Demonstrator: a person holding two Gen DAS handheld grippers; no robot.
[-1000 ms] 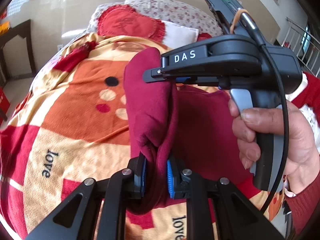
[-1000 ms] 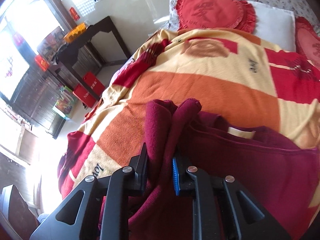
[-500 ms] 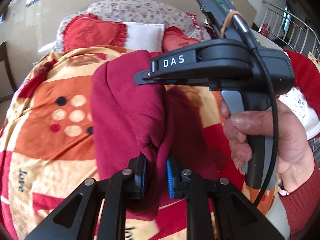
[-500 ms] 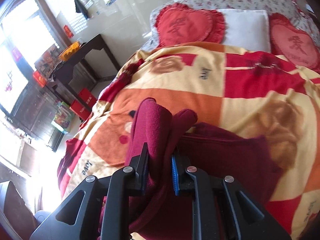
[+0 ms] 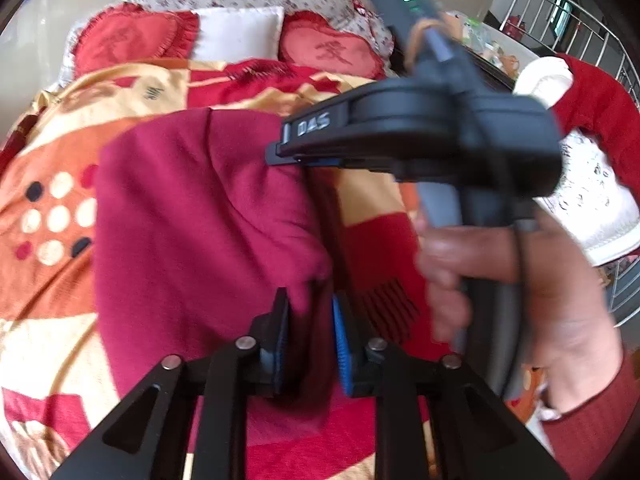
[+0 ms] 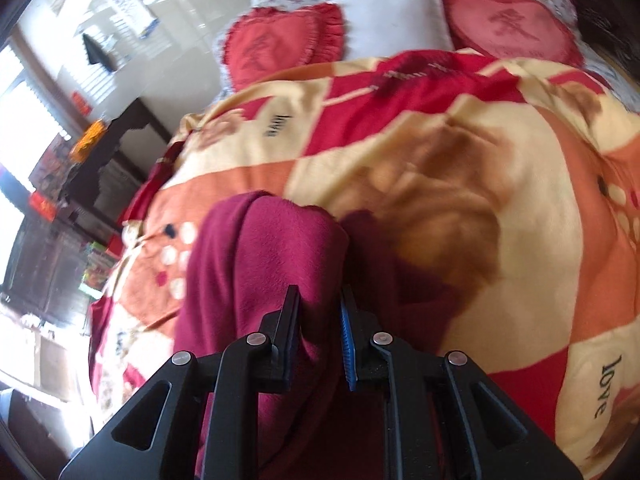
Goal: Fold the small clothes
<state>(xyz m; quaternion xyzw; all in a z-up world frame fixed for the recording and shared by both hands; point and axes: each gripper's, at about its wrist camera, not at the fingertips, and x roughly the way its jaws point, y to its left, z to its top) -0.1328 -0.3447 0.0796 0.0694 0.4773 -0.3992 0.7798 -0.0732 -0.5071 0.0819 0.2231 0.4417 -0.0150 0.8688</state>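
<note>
A dark red garment (image 5: 188, 216) hangs bunched over the blanket (image 5: 52, 280) that covers the bed, gathered into a thick folded bundle whose long axis runs from the near edge of the bed up toward the pillows at its head. The left gripper (image 5: 310, 340) has a fold of that cloth between its blue pads; its jaws have just been opening a little, yet the cloth still fills the gap and the pads press on it. In the left wrist view the right gripper (image 5: 280, 152) reaches in from the right side, held by a hand (image 5: 512, 280) in a red sleeve, and its tip meets the upper right part of the bundle. In the right wrist view the right gripper (image 6: 320, 336) has its jaws drawn close together, pinching a rounded fold of the garment (image 6: 272, 264) that rises ahead of the fingers. The bundle sits toward the bed's left side and near edge. To its right, and beyond it toward the head, the blanket lies bare. Two red heart cushions (image 6: 280, 44) and a white pillow (image 6: 392, 12) line the head edge. A dark side table (image 6: 116, 140) stands off the bed's left edge.
</note>
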